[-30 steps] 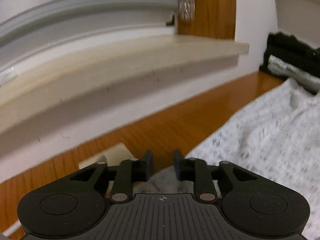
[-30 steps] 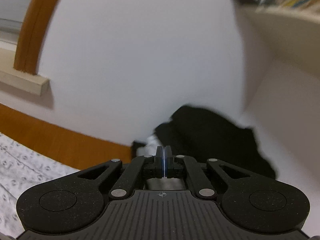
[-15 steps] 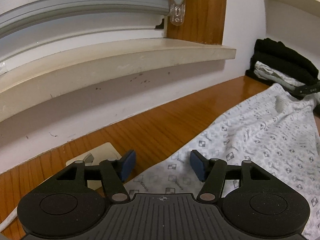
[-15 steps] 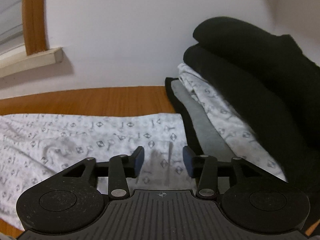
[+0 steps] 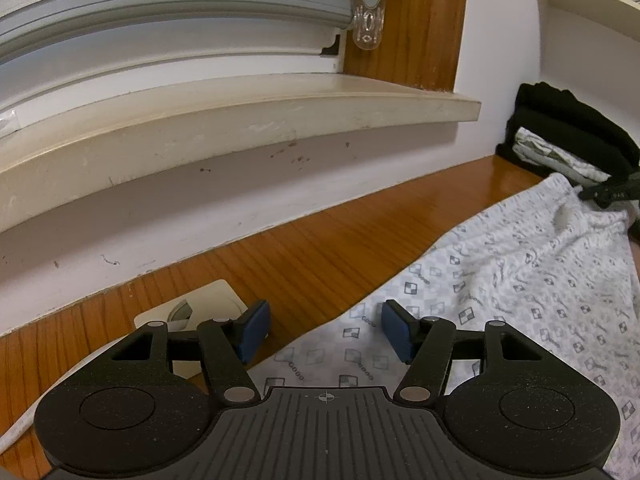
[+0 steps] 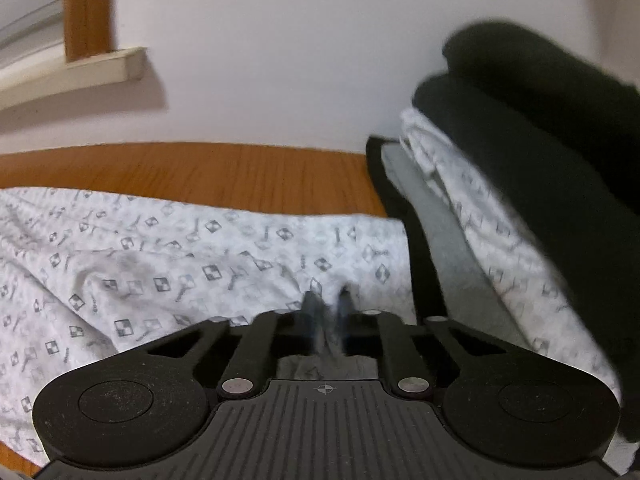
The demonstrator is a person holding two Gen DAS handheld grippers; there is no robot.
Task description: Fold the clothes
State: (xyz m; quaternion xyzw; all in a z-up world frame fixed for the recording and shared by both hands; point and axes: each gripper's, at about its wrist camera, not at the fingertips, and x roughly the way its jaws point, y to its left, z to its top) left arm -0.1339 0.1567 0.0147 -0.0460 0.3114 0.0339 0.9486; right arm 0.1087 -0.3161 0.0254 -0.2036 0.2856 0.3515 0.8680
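My left gripper stands about half open, blue pads empty, straddling the near corner of the patterned garment low in the frame; the cloth lies between the pads but neither presses on it. My right gripper has just snapped closed on the same garment's edge at bottom centre; the fingertips are motion-blurred, with a pinch of cloth bunched up between them.

Garment: thin white fabric, grey checker-and-chain print, soft wrinkles, spread flat across the wooden tabletop.

Obstacles: a folded stack at right in the right-wrist view, just beside my closed jaws. It has black knit on top, a white patterned piece under it, then grey, then black. The garment's end touches its base. By my left finger sits a cream square cable plate set in the wood, a white cord trailing off at lower left.

Edges: a white wall closes the table's far side, with a scuffed cream window sill overhanging and an orange-brown wood frame above it. A strip of bare glossy wood runs between garment and wall.
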